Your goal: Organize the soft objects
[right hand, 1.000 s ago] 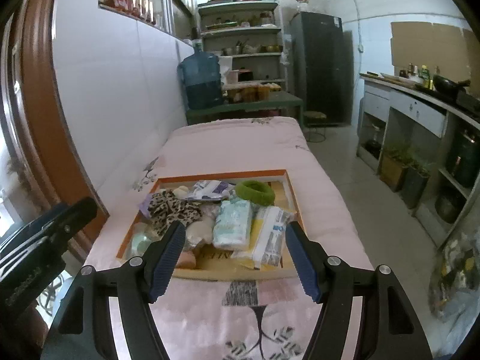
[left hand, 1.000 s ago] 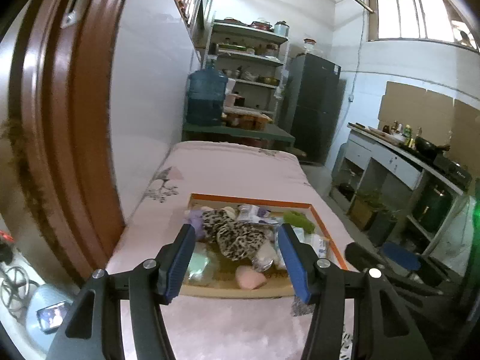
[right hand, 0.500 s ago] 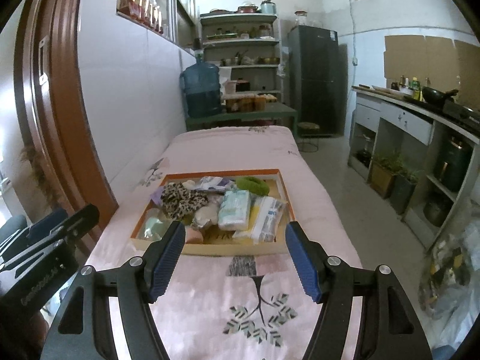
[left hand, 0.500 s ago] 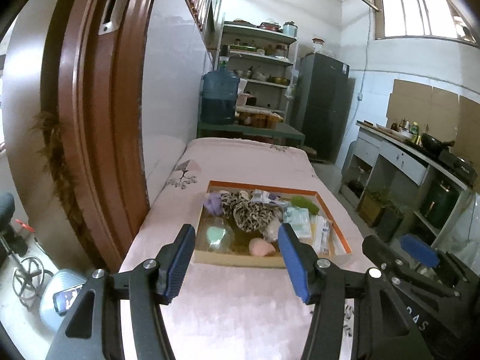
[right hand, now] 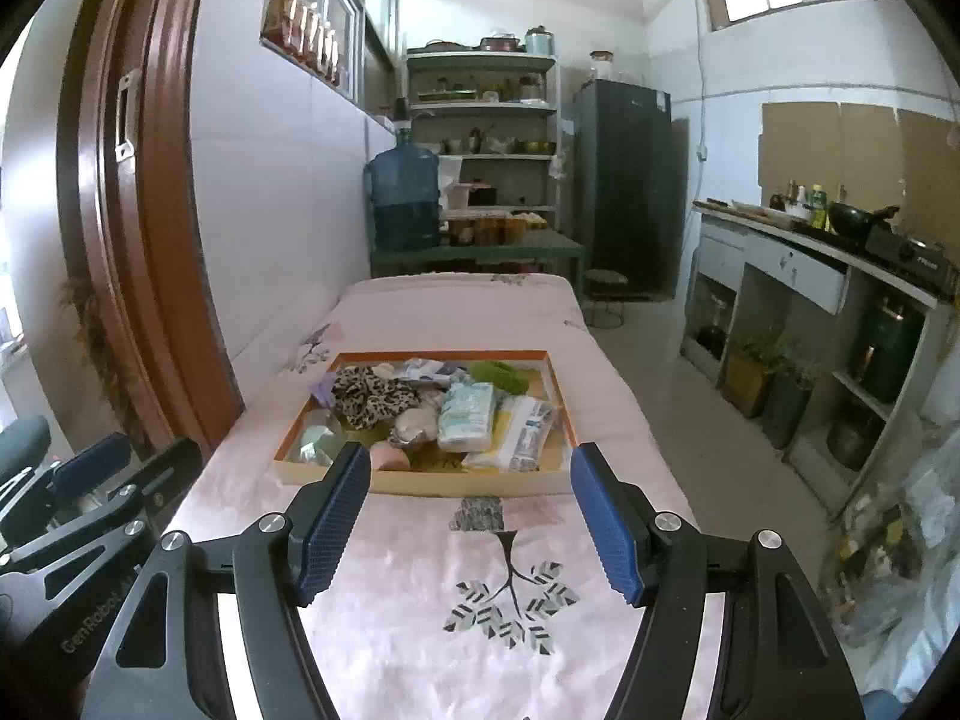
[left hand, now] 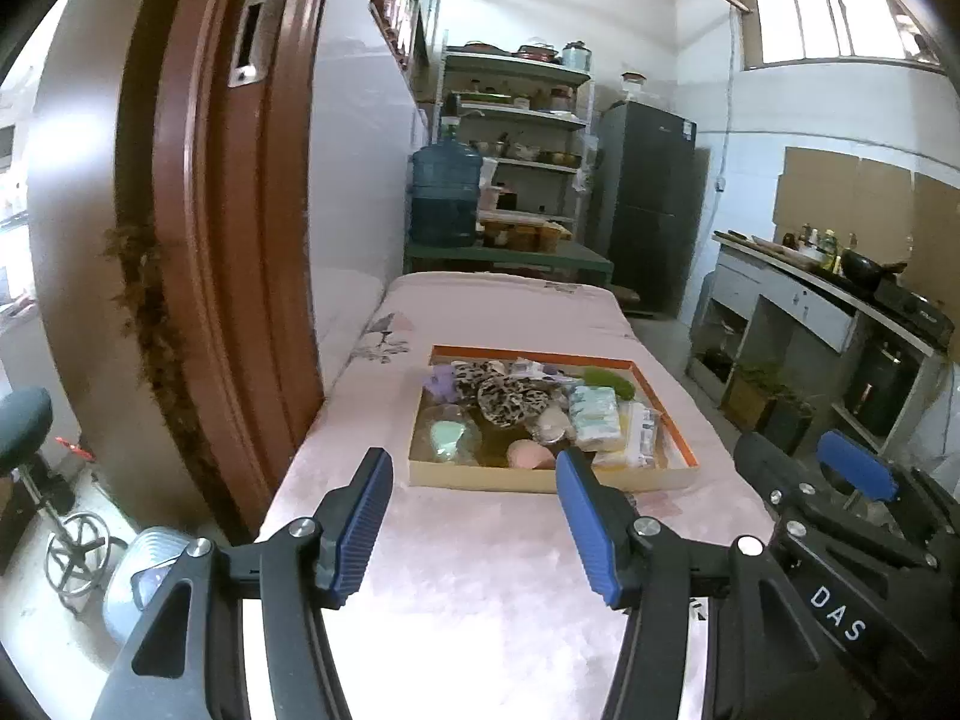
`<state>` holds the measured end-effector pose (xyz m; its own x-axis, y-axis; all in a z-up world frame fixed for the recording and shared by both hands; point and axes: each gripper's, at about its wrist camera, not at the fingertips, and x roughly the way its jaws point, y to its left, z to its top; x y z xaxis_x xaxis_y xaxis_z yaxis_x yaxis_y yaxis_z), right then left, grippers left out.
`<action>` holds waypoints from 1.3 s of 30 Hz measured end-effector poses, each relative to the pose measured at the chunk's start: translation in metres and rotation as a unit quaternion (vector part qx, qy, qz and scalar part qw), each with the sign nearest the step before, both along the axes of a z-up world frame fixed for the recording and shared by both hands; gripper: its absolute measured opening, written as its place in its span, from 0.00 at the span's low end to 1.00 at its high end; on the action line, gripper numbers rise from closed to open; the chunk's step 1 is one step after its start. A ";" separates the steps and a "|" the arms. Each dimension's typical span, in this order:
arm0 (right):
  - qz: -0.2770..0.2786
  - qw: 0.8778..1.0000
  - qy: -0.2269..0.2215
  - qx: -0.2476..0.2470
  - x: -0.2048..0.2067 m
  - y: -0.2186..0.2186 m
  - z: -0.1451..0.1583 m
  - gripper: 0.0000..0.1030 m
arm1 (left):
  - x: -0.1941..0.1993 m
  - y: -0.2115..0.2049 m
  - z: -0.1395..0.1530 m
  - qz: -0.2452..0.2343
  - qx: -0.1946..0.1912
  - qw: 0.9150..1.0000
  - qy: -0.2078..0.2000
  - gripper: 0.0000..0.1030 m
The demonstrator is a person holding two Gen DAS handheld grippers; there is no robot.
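Scanning left to right: both views look along a long table under a pink cloth, each gripper hanging over its near end.
Left gripper (left hand: 474,504): fingers spread wide, nothing between the blue pads; it hovers over bare pink cloth (left hand: 480,588), short of the tray, probably because that gap gives a full view of the contents.
Tray (left hand: 540,481): a shallow cardboard box with an orange rim, set mid-table, within reach of either hand.
Left part of tray: a pale green piece in clear wrap (right hand: 317,439) in the near left corner, a purple item (right hand: 321,390) farther back, a pink puff (right hand: 389,454) against the near wall.
Middle of tray: a leopard-print fabric piece (right hand: 372,397) heaped loosely on its neighbours; being limp, it takes whatever shape lies beneath.
Right part of tray: a tissue pack (right hand: 468,417) and a printed white packet (right hand: 528,432) lying flat side by side, a green fuzzy item (right hand: 501,375) in the far corner.
Right gripper (right hand: 468,507): fingers also held well apart, pinching nothing, centred on the tray's near wall from a little way back.
Where the soft objects are: all gathered inside the tray, none on the cloth around it.
Stage, as a judgement: this fits either a jumble waiting to be sorted out or items already collected into one box; the loose overlap in the middle does not settle which.
Handling: the soft pieces would squash and drape under a pinch, so a wide opening suits them.
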<state>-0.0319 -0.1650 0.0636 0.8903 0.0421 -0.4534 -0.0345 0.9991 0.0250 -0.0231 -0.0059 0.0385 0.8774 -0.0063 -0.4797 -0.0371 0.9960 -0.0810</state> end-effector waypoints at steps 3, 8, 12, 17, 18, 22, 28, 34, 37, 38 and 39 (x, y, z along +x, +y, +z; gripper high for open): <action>0.000 1.000 -0.004 -0.001 -0.006 0.002 0.001 0.69 | -0.005 0.001 0.000 0.001 0.001 1.000 0.000 0.55; 0.003 1.000 -0.005 -0.001 -0.008 0.005 0.000 0.69 | -0.010 0.001 -0.001 0.007 0.006 1.000 -0.002 0.55; 0.007 1.000 -0.004 -0.001 -0.008 0.006 -0.001 0.69 | -0.016 0.001 -0.001 0.008 0.009 1.000 -0.001 0.55; 0.010 1.000 -0.001 0.002 -0.007 0.007 -0.003 0.69 | -0.016 0.001 -0.001 0.009 0.009 1.000 -0.001 0.55; 0.010 1.000 0.000 0.002 -0.007 0.007 -0.003 0.69 | -0.015 0.001 -0.001 0.008 0.009 1.000 -0.001 0.55; 0.010 1.000 0.000 0.004 -0.007 0.006 -0.003 0.69 | -0.017 0.002 -0.002 0.008 0.011 1.000 -0.001 0.55; 0.011 1.000 0.000 0.003 -0.007 0.006 -0.003 0.69 | -0.016 0.000 -0.001 0.009 0.010 1.000 0.000 0.55; 0.012 1.000 0.000 0.004 -0.006 0.006 -0.003 0.69 | -0.018 0.001 -0.001 0.009 0.010 1.000 -0.001 0.55; 0.013 1.000 0.000 0.004 -0.006 0.007 -0.004 0.69 | -0.018 0.002 -0.001 0.009 0.009 1.000 0.000 0.55; 0.013 1.000 0.000 0.004 -0.006 0.007 -0.004 0.69 | -0.017 0.001 -0.001 0.009 0.009 1.000 0.000 0.55; 0.012 1.000 0.000 0.004 -0.006 0.007 -0.004 0.69 | -0.017 0.001 -0.001 0.009 0.009 1.000 0.000 0.55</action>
